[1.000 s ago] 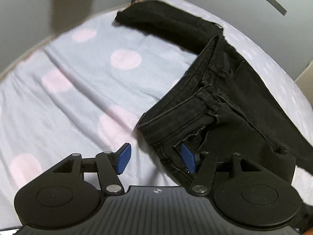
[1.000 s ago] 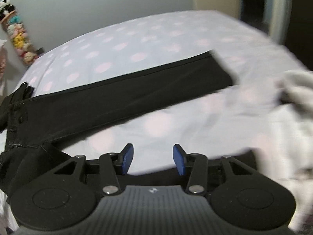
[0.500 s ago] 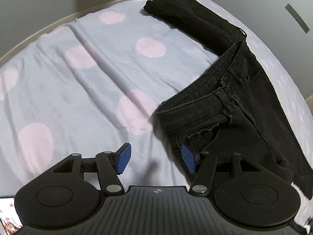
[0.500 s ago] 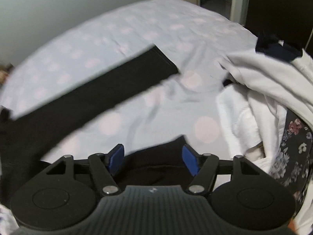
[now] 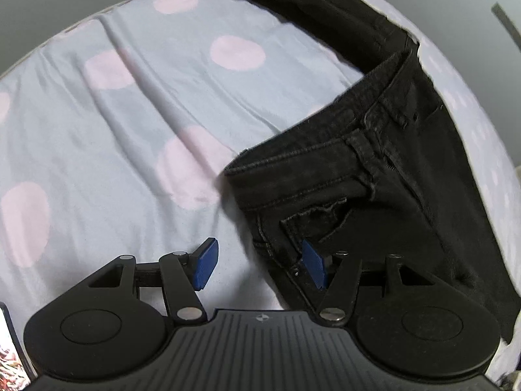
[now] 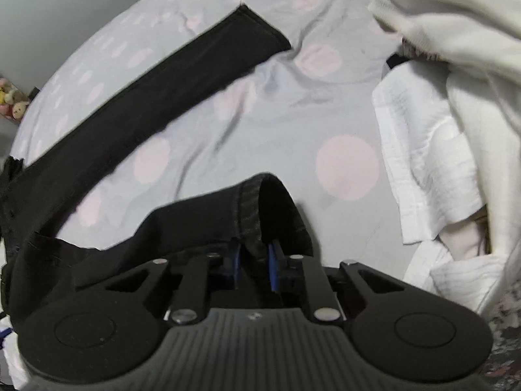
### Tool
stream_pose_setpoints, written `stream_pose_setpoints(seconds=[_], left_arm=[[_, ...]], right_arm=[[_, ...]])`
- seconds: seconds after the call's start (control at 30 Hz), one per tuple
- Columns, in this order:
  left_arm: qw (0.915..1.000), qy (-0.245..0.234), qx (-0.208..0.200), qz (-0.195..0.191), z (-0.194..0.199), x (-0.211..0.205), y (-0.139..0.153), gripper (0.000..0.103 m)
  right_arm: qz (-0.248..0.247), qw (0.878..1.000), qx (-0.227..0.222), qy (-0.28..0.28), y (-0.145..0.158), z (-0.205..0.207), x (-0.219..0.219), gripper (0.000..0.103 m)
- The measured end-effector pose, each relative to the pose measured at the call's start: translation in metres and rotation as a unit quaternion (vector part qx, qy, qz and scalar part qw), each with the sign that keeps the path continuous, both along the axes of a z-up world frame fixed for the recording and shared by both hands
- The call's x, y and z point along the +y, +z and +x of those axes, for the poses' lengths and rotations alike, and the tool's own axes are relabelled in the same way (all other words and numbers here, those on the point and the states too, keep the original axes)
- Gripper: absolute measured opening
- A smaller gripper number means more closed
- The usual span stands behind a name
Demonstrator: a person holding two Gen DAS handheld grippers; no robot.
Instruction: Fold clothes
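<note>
Black jeans [image 5: 374, 169] lie on a pale blue bedsheet with pink dots [image 5: 130, 137]. In the left wrist view the waistband and a back pocket are at right of centre. My left gripper [image 5: 259, 265] is open at the waist's near corner, its right pad over the pocket edge, holding nothing. In the right wrist view one jeans leg [image 6: 162, 88] stretches flat across the bed. My right gripper [image 6: 254, 262] is shut on the hem of the other jeans leg [image 6: 260, 208], which bunches up between the blue pads.
A heap of white clothes [image 6: 449, 130] lies on the bed at the right of the right wrist view, with a floral fabric [image 6: 508, 306] below it. Plush toys [image 6: 11, 101] stand beyond the bed's far left edge. A grey wall lies behind the bed.
My right gripper has closed on the hem of the near jeans leg, having swung toward the leg ends. My left gripper stayed open and edged closer to the waistband.
</note>
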State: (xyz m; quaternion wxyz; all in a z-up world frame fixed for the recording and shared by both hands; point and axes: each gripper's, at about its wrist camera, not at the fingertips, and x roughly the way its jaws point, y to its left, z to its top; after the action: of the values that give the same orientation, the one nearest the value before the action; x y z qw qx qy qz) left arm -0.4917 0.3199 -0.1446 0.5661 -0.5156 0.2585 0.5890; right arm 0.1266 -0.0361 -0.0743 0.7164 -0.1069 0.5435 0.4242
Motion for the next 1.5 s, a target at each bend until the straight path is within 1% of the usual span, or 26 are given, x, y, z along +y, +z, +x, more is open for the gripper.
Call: stream_pose_setpoints(seconds=[0.03,0.1,0.13,0.17,0.23,0.3,0.37,0.43,0.47,0.53,0.57,0.6,0.67,0.73,0.8,0.87,0.9,0.97,1.0,1.03,1.13,1.23,1.37,1.47,1.5], left_arm=[[1.0000,0.002,0.007,-0.002,0.001,0.002,-0.002,0.065],[0.9999,0.006,-0.006,-0.012,0.002,0.006,-0.011,0.038],[0.9997,0.006,-0.018,-0.017,0.001,0.007,-0.015,0.022],[0.9996,0.008,-0.021,-0.017,0.002,0.007,-0.017,0.020],[0.9999,0.007,-0.013,-0.008,0.006,0.006,-0.012,0.016],[0.9999,0.011,-0.010,0.005,0.008,0.004,-0.003,0.014],[0.9996,0.020,-0.011,0.019,0.007,0.000,0.007,0.014],[0.9994,0.024,-0.007,0.024,0.007,-0.002,0.014,0.014],[0.9994,0.024,-0.003,0.024,0.008,-0.002,0.014,0.014],[0.9994,0.025,0.004,0.023,0.009,-0.002,0.016,0.014],[0.9995,0.023,0.007,0.022,0.010,-0.003,0.016,0.014],[0.9995,0.021,0.011,0.021,0.010,-0.004,0.015,0.014],[0.9995,0.019,0.017,0.018,0.011,-0.004,0.015,0.014],[0.9994,0.018,0.023,0.017,0.013,-0.005,0.017,0.014],[0.9993,0.016,0.030,0.018,0.015,-0.004,0.018,0.014],[0.9991,0.015,0.036,0.016,0.018,-0.003,0.017,0.014],[0.9991,0.015,0.038,0.014,0.019,-0.003,0.016,0.014],[0.9989,0.012,0.044,0.015,0.020,-0.004,0.015,0.014],[0.9988,0.010,0.046,0.015,0.021,-0.004,0.014,0.014],[0.9988,0.009,0.047,0.014,0.021,-0.003,0.014,0.014],[0.9987,0.008,0.049,0.013,0.022,-0.003,0.012,0.014],[0.9987,0.008,0.050,0.012,0.022,-0.003,0.012,0.014],[0.9987,0.008,0.048,0.012,0.021,-0.003,0.012,0.014],[0.9986,0.009,0.051,0.008,0.022,-0.001,0.009,0.014],[0.9986,0.009,0.052,0.007,0.022,0.000,0.009,0.014]], right_arm=[[0.009,1.000,-0.005,0.000,0.010,0.002,0.002,0.018],[0.028,0.999,-0.017,-0.001,0.030,0.006,0.006,0.017],[0.035,0.999,-0.030,0.000,0.040,0.006,0.012,0.017],[0.039,0.998,-0.047,0.001,0.049,0.007,0.020,0.017],[0.051,0.995,-0.081,-0.003,0.069,0.008,0.038,0.017],[0.083,0.992,-0.097,-0.002,0.092,0.012,0.053,0.015],[0.119,0.986,-0.116,0.000,0.115,0.012,0.058,0.015],[0.121,0.982,-0.143,-0.004,0.128,0.012,0.055,0.014],[0.115,0.983,-0.145,-0.005,0.127,0.013,0.051,0.014],[0.089,0.986,-0.140,-0.001,0.112,0.018,0.038,0.014],[0.070,0.988,-0.137,0.002,0.101,0.020,0.030,0.014],[0.041,0.991,-0.127,0.004,0.084,0.022,0.020,0.014],[-0.027,0.995,-0.094,-0.007,0.050,0.028,0.003,0.014],[-0.077,0.996,-0.044,-0.023,0.019,0.032,-0.019,0.014],[-0.107,0.994,-0.014,-0.013,0.004,0.031,-0.034,0.014],[-0.129,0.992,0.001,0.007,0.001,0.026,-0.043,0.017],[-0.139,0.990,-0.002,0.014,0.003,0.024,-0.045,0.019],[-0.140,0.990,-0.023,0.021,0.014,0.024,-0.043,0.023],[-0.140,0.989,-0.034,0.023,0.020,0.024,-0.042,0.034],[-0.140,0.989,-0.045,0.026,0.026,0.025,-0.041,0.041],[-0.094,0.994,-0.057,0.018,0.043,0.033,-0.028,0.045],[-0.079,0.996,-0.041,0.005,0.028,0.046,-0.003,0.049],[-0.097,0.995,-0.008,-0.019,-0.018,0.067,0.025,0.049],[-0.119,0.992,0.022,-0.034,-0.051,0.073,0.042,0.045],[-0.123,0.991,0.030,-0.035,-0.058,0.074,0.043,0.042]])
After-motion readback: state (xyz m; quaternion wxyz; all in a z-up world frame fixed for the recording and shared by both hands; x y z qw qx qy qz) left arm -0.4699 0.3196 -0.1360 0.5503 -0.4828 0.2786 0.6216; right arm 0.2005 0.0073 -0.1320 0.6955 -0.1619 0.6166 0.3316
